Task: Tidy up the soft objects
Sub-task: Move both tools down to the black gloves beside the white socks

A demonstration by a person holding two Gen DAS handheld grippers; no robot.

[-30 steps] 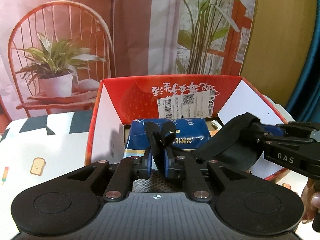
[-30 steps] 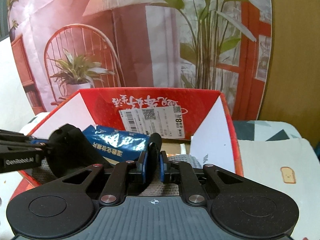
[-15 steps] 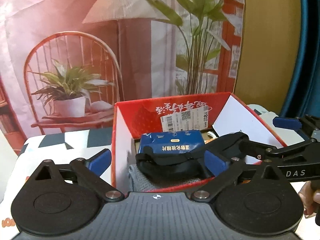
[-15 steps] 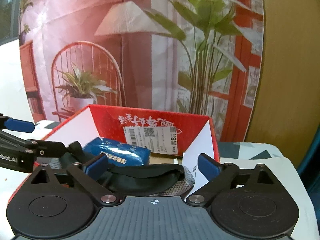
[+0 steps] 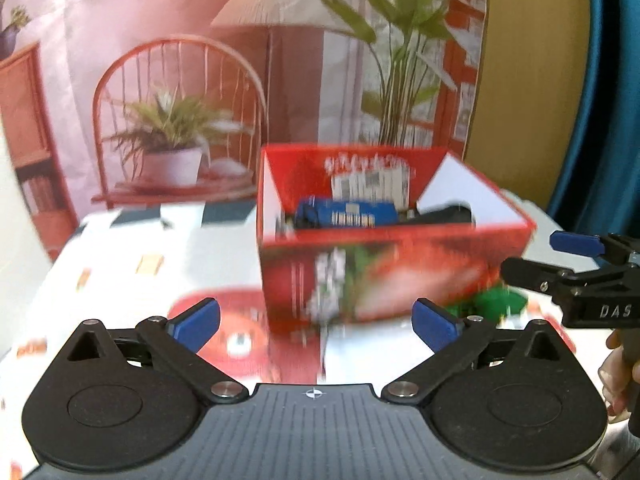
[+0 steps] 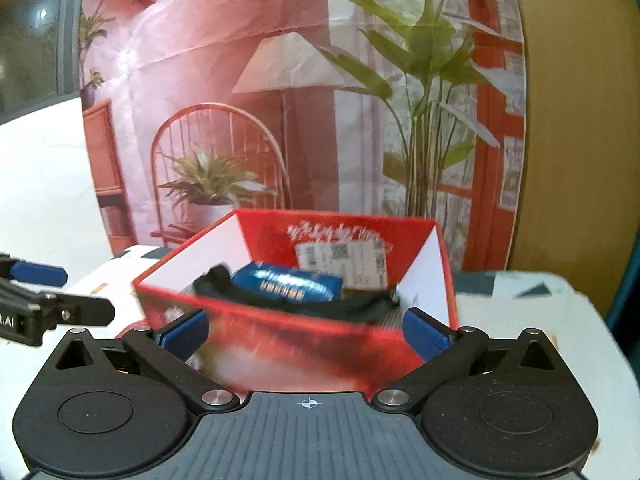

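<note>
Two grippers hang in front of a red box [image 5: 384, 276], both with jaws spread wide and nothing between them. In the left wrist view the left gripper [image 5: 316, 320] fills the bottom of the frame, its blue pads [image 5: 196, 320] apart, and the right gripper [image 5: 568, 264] juts in from the right edge beside a person's fingers [image 5: 614, 376]. The box stands in the centre on a patterned tablecloth [image 5: 120, 264]. Inside it a black soft strap [image 6: 288, 300] lies draped along the near wall, just in front of a blue packet [image 6: 288, 282]. A green object [image 5: 496, 300] shows at the box's lower right corner, blurred.
</note>
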